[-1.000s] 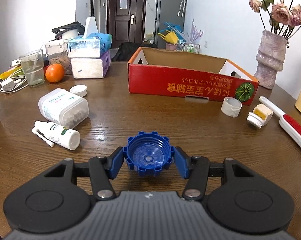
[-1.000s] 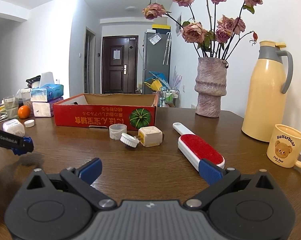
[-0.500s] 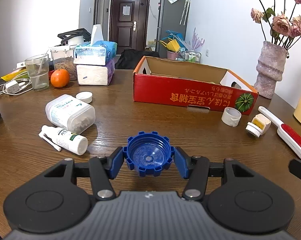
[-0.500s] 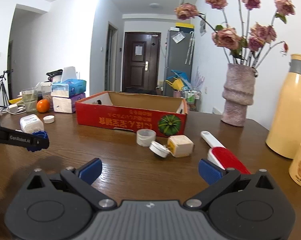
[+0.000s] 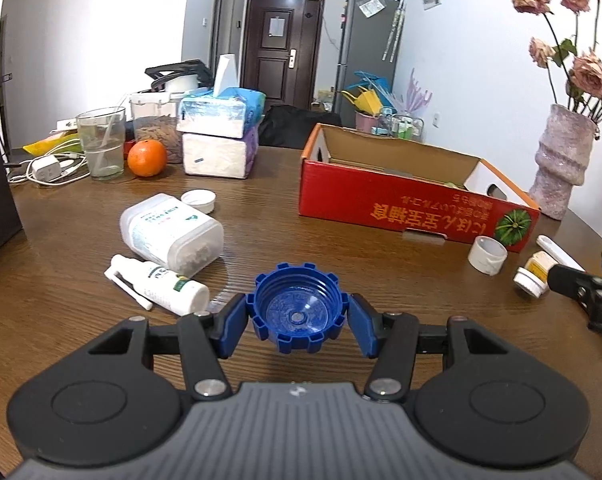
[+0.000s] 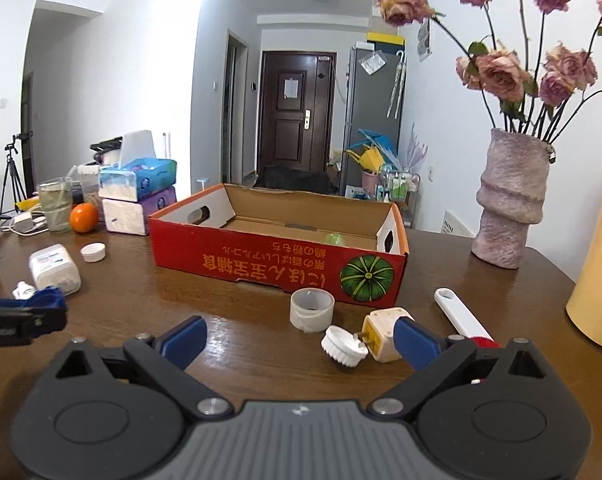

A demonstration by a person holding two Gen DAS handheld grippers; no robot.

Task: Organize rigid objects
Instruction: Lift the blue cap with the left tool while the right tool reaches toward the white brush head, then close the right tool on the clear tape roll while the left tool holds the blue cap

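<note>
In the left wrist view my left gripper (image 5: 299, 320) is shut on a blue ribbed bottle cap (image 5: 299, 310), held open side up just above the wooden table (image 5: 381, 280). My right gripper (image 6: 301, 340) is wide, its jaws closing, with nothing pressed between them. Just ahead of its right finger lie a cream plug-like block (image 6: 379, 338) with a white ribbed cap (image 6: 343, 346), and a white ring (image 6: 312, 308) beyond. The open red cardboard box (image 6: 277, 256) stands behind them. A white pill bottle (image 5: 169, 232), a spray bottle (image 5: 161, 284) and a white lid (image 5: 198, 201) lie left.
A red-and-white lint brush (image 6: 457, 312) lies right of the block. A vase of dried roses (image 6: 511, 200) and a yellow flask (image 6: 601, 280) stand at the right. Tissue boxes (image 5: 221, 136), an orange (image 5: 147, 158), a glass (image 5: 102, 142) and a charger crowd the far left.
My right gripper has moved left and a little up, toward the box and the small white items, and now shows at the left view's right edge. The left gripper still holds the blue cap.
</note>
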